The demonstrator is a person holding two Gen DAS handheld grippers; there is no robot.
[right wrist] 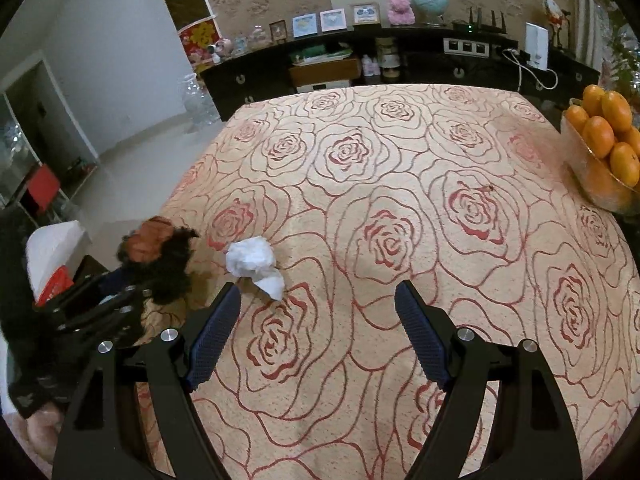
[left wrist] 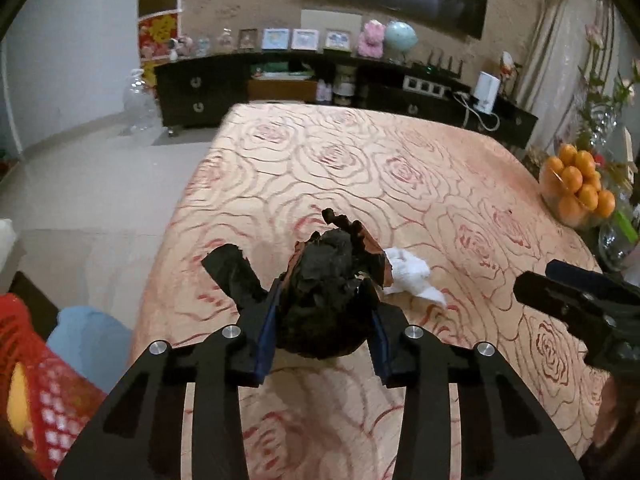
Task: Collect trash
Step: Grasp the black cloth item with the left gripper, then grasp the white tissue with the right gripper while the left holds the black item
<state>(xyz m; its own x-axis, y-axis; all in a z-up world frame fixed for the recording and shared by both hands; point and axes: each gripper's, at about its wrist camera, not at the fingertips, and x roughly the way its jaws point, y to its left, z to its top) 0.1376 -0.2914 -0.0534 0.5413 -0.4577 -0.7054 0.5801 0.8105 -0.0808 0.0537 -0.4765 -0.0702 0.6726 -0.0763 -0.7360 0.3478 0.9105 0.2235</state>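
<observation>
Already we hold the crumpled black wrapper (left wrist: 326,304) in the left gripper (left wrist: 326,320), jaws closed on it; the white tissue (right wrist: 256,264) remains near the counter's (right wrist: 400,160) left edge, right gripper (right wrist: 318,320) jaws wide, empty.

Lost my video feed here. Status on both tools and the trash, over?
Left tool shut on black crumpled wrapper. Right tool open, empty, over the tablecloth. White tissue loose on cloth, just ahead-left of right tool. Nothing blocking.

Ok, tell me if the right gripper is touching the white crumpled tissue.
Apart. The right wrist view shows the right gripper open, with tablecloth visible between its left finger and the white crumpled tissue.
</observation>
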